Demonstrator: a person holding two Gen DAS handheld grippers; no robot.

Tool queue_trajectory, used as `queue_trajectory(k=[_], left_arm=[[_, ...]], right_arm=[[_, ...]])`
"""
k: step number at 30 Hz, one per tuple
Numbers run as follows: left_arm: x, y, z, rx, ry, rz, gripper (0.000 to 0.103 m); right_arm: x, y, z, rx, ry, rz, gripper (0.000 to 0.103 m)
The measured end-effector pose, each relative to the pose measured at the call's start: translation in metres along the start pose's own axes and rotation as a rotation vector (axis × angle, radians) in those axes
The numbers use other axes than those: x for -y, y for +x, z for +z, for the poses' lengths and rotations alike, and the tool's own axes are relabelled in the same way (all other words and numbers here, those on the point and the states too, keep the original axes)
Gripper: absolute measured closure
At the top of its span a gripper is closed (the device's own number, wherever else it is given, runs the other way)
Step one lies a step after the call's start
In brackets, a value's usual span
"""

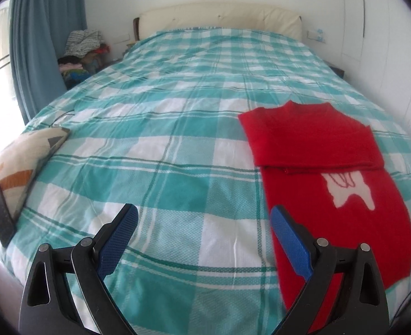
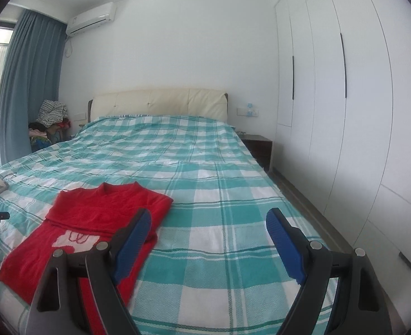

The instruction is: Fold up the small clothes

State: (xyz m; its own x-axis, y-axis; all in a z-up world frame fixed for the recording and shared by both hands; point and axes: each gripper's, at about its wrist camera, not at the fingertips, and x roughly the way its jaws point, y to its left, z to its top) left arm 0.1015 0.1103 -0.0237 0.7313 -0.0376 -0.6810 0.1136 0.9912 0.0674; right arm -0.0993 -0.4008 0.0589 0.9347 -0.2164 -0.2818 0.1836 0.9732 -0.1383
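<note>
Red sweater lying flat on the checked bed, its upper part folded down over the white motif. Left claw spread wide, holding nothing, above the bedspread just left of the sweater. Right claw likewise wide and empty, right of the sweater. Cushion at the bed's left edge.

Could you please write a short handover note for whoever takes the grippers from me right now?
Left gripper: open, nothing between its fingers, above the bed.
Right gripper: open, also empty.
Red sweater: flat on the checked bedspread, near the foot of the bed, collar end pointing to the headboard.
Done: the sleeves appear folded in, across the chest.
Left: probably fold the bottom half up over the top, then set it aside.
</note>
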Motion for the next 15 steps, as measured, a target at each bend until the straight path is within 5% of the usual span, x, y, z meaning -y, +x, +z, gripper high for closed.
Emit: queue_trajectory(k=[2, 6, 9, 12, 15], left_arm=[[-0.003, -0.022, -0.007, -0.031, 0.049, -0.053, 0.004], [0.023, -0.028, -0.038, -0.134, 0.065, -0.194, 0.004], [0.057, -0.013, -0.061, -0.190, 0.059, -0.257, 0.004], [0.080, 0.002, -0.081, -0.253, 0.066, -0.242, 0.020], [0.085, 0.010, -0.097, -0.307, 0.033, -0.240, 0.024]], right_arm=[[0.003, -0.026, 0.022, -0.018, -0.127, 0.055, 0.008], [-0.016, -0.044, 0.020, -0.204, -0.238, 0.226, 0.007], [-0.041, -0.021, -0.025, -0.364, -0.078, 0.403, 0.008], [-0.075, 0.016, -0.087, -0.531, 0.092, 0.527, 0.010], [-0.095, 0.044, -0.132, -0.658, 0.236, 0.576, 0.029]])
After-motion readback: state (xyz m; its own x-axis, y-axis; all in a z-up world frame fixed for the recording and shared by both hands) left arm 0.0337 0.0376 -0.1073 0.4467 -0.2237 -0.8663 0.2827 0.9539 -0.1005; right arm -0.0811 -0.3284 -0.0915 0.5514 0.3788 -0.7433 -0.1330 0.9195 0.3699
